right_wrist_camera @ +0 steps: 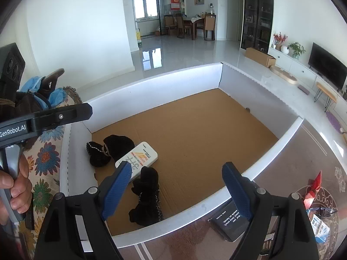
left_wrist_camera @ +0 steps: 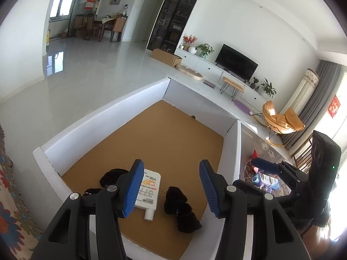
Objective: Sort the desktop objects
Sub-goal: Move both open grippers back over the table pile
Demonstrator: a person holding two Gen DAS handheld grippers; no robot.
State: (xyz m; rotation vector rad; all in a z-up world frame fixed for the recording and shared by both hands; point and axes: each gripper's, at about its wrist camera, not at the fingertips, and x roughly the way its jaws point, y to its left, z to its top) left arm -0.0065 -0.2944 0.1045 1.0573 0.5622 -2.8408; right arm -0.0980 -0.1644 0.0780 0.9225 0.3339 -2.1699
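Over the near end of the white-walled cardboard box point(right_wrist_camera: 151, 75), the right gripper point(right_wrist_camera: 177, 186) hung with jaws spread and nothing between them; the left gripper point(left_wrist_camera: 171, 186) also stood parted and empty. On the box's brown floor lay a white tube point(right_wrist_camera: 141, 158), touched by a black fabric piece point(right_wrist_camera: 147, 197), with two more dark pieces point(right_wrist_camera: 108, 149) just beyond. Outside the box's near wall sat a dark packet point(right_wrist_camera: 227, 223).

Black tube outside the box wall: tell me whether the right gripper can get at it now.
Probably yes. The black tube lies on the table just below the right gripper, whose jaws stand open and empty, with nothing over it.
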